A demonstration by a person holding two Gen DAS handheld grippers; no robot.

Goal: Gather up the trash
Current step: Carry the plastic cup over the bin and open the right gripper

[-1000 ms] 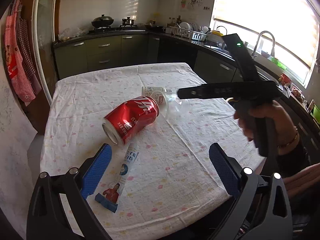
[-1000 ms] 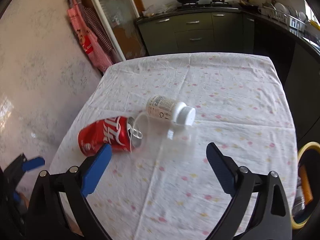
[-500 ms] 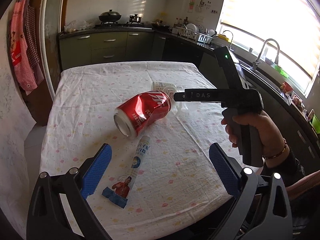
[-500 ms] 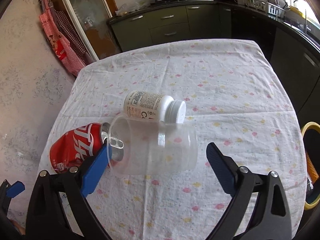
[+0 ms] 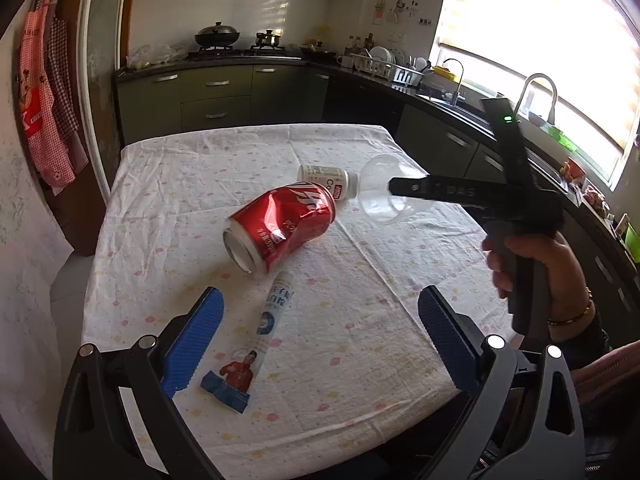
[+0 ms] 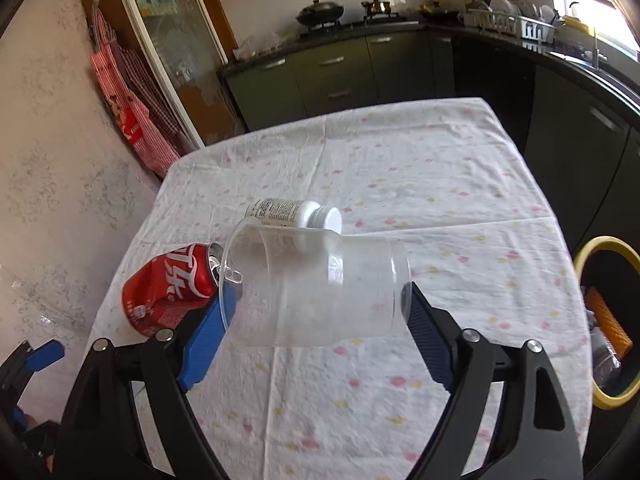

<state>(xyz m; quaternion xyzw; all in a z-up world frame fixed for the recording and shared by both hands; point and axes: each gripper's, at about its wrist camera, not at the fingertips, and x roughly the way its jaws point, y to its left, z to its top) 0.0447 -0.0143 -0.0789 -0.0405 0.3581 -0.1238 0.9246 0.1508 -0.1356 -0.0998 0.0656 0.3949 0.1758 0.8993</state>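
Trash lies scattered on a tabletop covered with a white flower-print cloth. In the left wrist view, going from the left, a flattened snack wrapper with a blue end lies near the near edge, pointing toward the middle. Just beyond it a dented red soda can rests on its side near the centre, its open top facing the near left. Behind the can, touching or nearly touching it, a small white pill bottle lies on its side. To the right of the bottle a clear plastic cup lies sideways between the fingers of the right gripper, toward the right edge of the tabletop.

The left gripper hovers over the near edge, its blue pads wide apart with nothing between them.

In the right wrist view the cup fills the gap between the blue pads, its rim at the left pad and its base at the right pad. The jaws are closing on it; whether the pads already press the plastic cannot be told. A hand grips the handle. Beyond the right edge a yellow-rimmed bin stands on the floor.
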